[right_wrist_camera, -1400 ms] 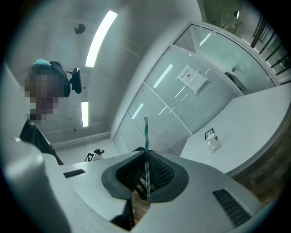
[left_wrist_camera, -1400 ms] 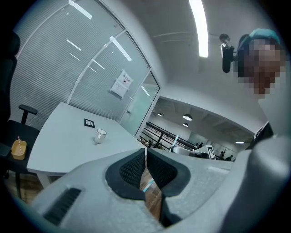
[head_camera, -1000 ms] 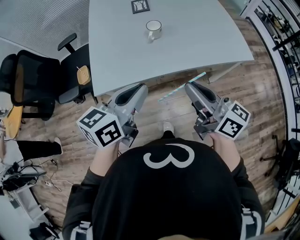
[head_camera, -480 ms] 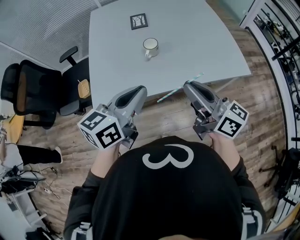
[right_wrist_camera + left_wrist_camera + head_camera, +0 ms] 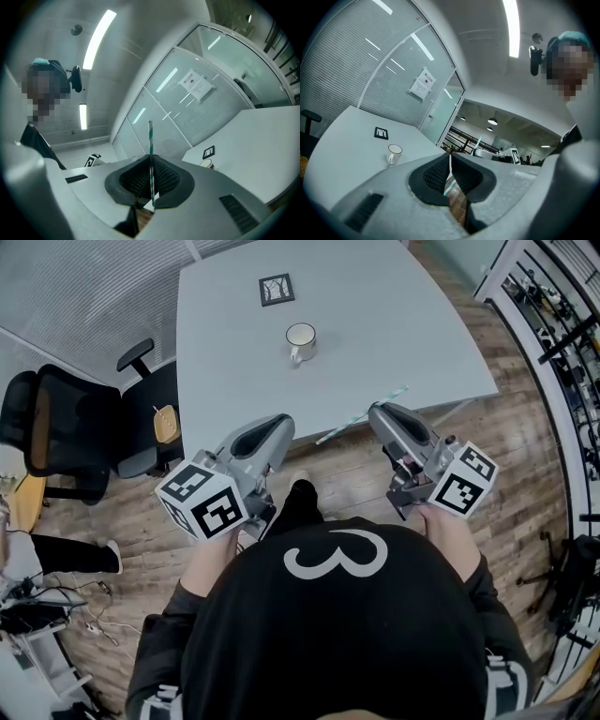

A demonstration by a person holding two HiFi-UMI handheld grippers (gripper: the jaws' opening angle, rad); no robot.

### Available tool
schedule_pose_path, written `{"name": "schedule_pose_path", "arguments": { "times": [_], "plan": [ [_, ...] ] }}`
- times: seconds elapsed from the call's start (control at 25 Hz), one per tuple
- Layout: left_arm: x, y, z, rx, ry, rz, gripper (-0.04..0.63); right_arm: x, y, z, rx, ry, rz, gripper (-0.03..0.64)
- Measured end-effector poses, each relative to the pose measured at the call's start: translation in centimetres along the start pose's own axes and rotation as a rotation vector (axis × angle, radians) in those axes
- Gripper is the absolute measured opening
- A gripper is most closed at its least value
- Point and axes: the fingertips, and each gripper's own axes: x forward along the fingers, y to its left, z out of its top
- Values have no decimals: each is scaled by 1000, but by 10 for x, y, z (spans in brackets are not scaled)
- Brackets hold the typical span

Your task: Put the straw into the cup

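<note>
So the counter is a big pale grey slab, plain top, corner edges cut at an angle. Only two things sit directly on it. There's a white cup, upright, handle toward the near edge, roughly mid-counter. Behind it, toward the far side and well apart, a small black-framed square card lies flat, probably some kind of marker, too small to read. Under the counter is a wood-plank floor, with a black office chair off to the left.

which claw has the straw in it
The right claw: its jaws are shut on the straw, which sticks out past them toward the table. The left claw is shut with nothing between its jaws.
</note>
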Motion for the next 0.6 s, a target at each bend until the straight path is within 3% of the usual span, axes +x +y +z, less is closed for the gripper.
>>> {"name": "schedule_pose_path", "arguments": {
  "times": [0.28, 0.6],
  "plan": [
    [19, 23, 11, -5, 18, -39, 26, 17, -16, 9, -5, -13, -33, 31],
    [48, 78, 31, -33, 60, -78, 26, 61, -56, 15, 14, -19, -95, 31]
  ]
}}
